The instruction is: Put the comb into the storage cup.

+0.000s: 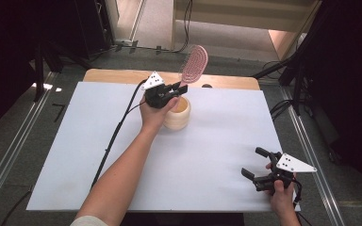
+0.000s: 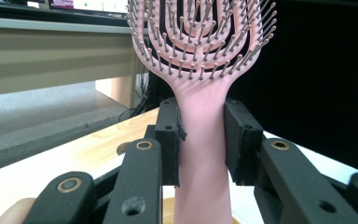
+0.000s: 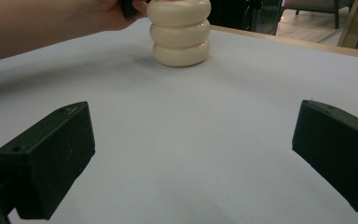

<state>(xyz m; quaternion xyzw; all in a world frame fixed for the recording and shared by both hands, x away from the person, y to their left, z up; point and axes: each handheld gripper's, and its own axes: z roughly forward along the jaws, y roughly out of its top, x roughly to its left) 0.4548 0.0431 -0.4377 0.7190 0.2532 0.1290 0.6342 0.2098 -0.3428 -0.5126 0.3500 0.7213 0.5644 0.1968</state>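
Observation:
A pink hairbrush (image 1: 194, 64) (image 2: 200, 56) stands tilted above a cream ribbed holder (image 1: 177, 113) (image 3: 180, 32) at the middle back of the white table sheet (image 1: 207, 141). My left gripper (image 1: 183, 87) (image 2: 201, 135) is shut on the brush's handle, both pads pressing its sides, with the handle's lower end reaching down toward the holder's mouth. My right gripper (image 1: 259, 163) (image 3: 193, 154) rests near the front right corner of the sheet, open wide with nothing between its fingers, facing the holder.
A wooden table edge (image 1: 122, 74) shows behind the white sheet. A black cable (image 1: 115, 134) trails from the left gripper across the sheet's left half. Metal rails run along the floor on both sides.

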